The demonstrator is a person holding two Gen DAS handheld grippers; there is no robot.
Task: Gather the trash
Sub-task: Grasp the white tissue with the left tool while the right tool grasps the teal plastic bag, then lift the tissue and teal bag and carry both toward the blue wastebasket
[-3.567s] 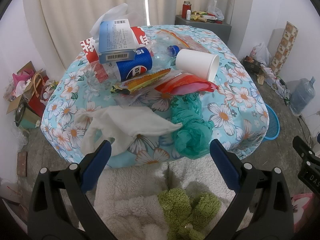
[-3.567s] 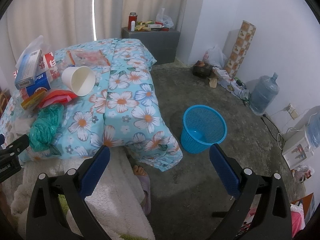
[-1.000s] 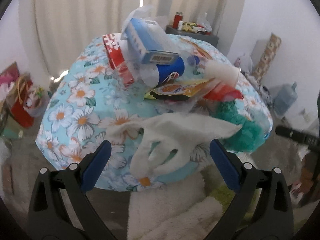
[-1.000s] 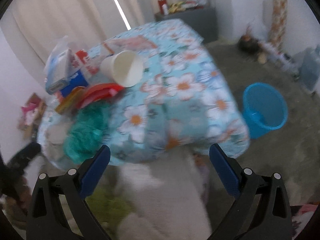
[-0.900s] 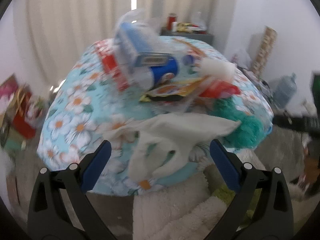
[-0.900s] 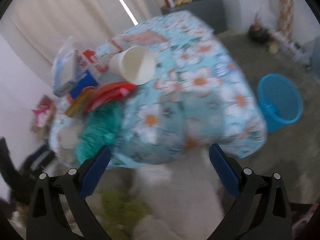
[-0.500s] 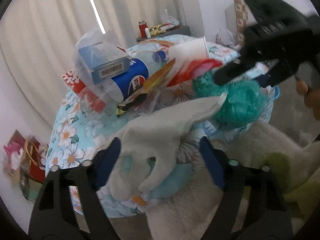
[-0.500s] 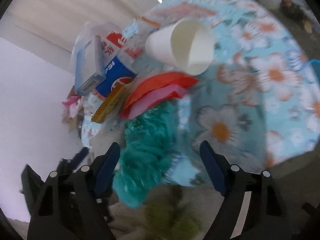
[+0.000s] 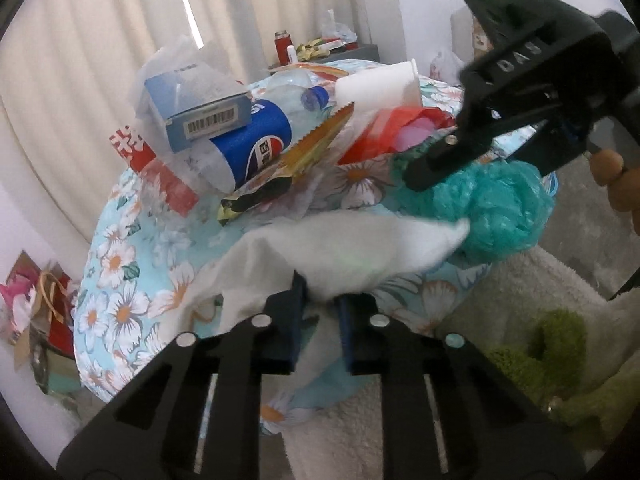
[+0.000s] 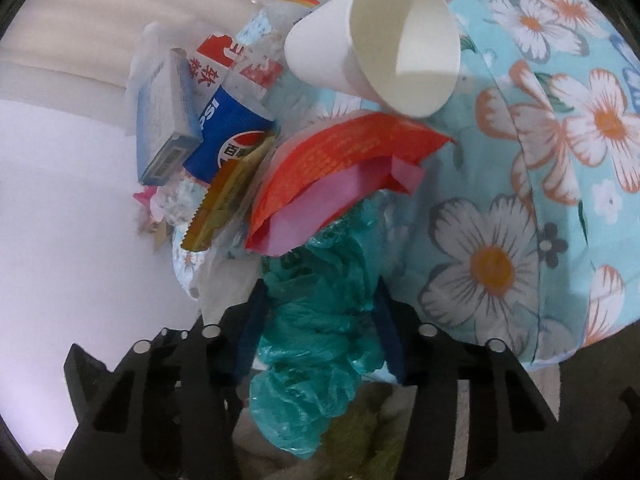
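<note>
Trash lies piled on a floral-covered table (image 9: 120,256). My left gripper (image 9: 320,320) is shut on a white plastic bag (image 9: 352,248) at the table's near edge. My right gripper (image 10: 320,332) is closed around a crumpled teal plastic bag (image 10: 320,320), which bulges between the jaws; the bag also shows in the left wrist view (image 9: 500,208). Behind lie a white paper cup (image 10: 380,36), a red and pink wrapper (image 10: 340,176), a Pepsi bottle (image 9: 256,148), a blue box (image 9: 196,108) and a yellow snack wrapper (image 9: 296,156).
A white fluffy blanket (image 9: 500,320) with a green plush piece (image 9: 552,344) lies below the table edge. Bags sit on the floor at the left (image 9: 36,312). A grey cabinet with bottles (image 9: 316,48) stands by the curtains.
Both grippers moved in from open and away to the table edge. The left one closed on the white bag, the right one closed around the teal bag.
</note>
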